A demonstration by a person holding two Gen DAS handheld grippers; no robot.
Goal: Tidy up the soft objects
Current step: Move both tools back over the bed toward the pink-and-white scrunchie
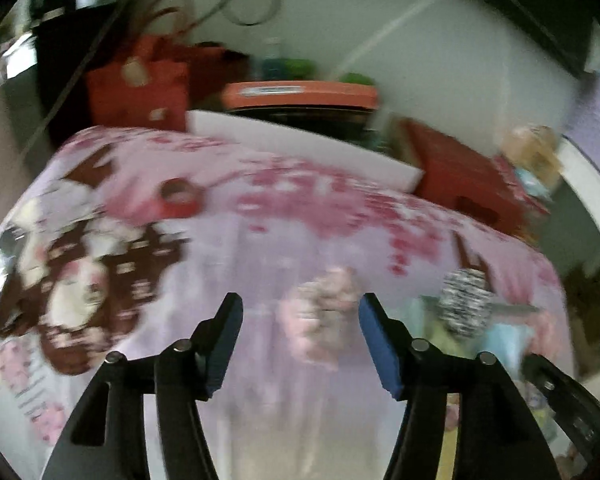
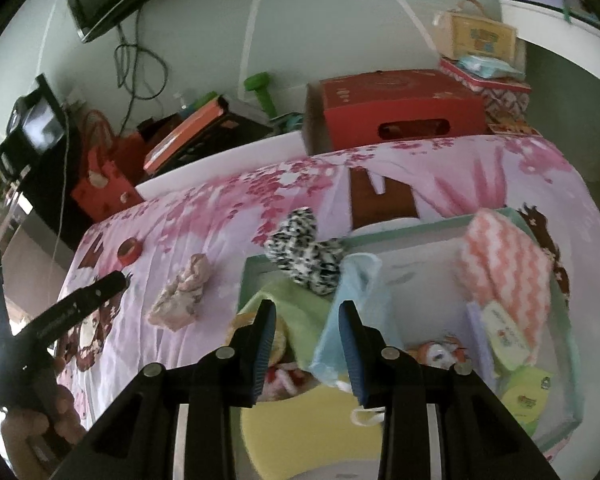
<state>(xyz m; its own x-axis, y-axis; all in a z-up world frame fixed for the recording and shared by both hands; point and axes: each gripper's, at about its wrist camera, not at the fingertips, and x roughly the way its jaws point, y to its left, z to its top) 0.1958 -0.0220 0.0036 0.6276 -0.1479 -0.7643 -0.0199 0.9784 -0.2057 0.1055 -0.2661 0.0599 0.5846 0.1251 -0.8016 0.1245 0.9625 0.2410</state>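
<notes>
Crumpled pink cloth on floral sheet; fuzzy black-white sock nearby.

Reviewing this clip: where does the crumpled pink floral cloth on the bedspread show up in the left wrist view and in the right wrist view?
Left wrist view: the pink floral cloth lies low of centre, blurred, just beyond the open left gripper.
Right wrist view: the same cloth lies left of centre on the bedspread, outside the box.
Shared landmark: the black-and-white knit piece, right of the cloth in both views.
</notes>
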